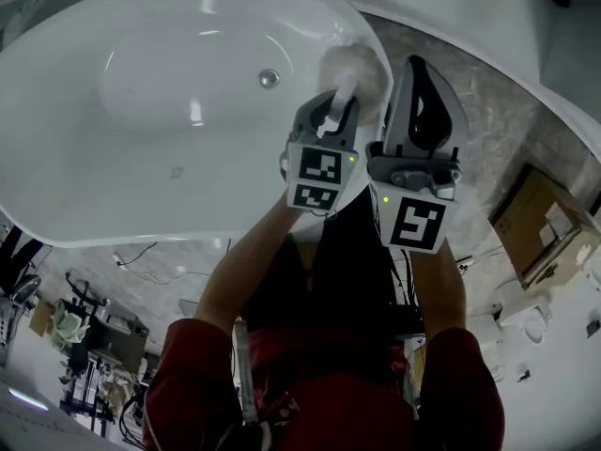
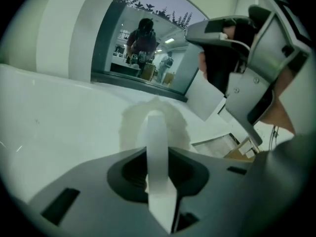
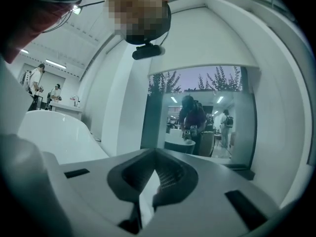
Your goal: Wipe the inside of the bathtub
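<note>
The jaws of the left gripper [image 2: 158, 174] were clamped on the flat white plastic handle [image 2: 157, 142] of a round, fluffy white scrubbing pad [image 2: 132, 125]. The pad sat at the right end of the glossy white oval bathtub [image 1: 141, 163], on or just over the inner wall beside the rim. Whether it pressed the surface could not be made out. Just beside it, the jaws of the right gripper [image 3: 148, 189] were drawn together on nothing, raised by the tub's right end. The wipe appeared to be only at its start, with the small round metal drain [image 1: 269, 78] on the basin floor well apart from the pad. Done well, the stroke would likely call for a firm hold so the thin handle did not twist. The pad would need to lie flat to the curved wall and make overlapping passes from the rim down toward the drain, with the idle gripper kept clear.
</note>
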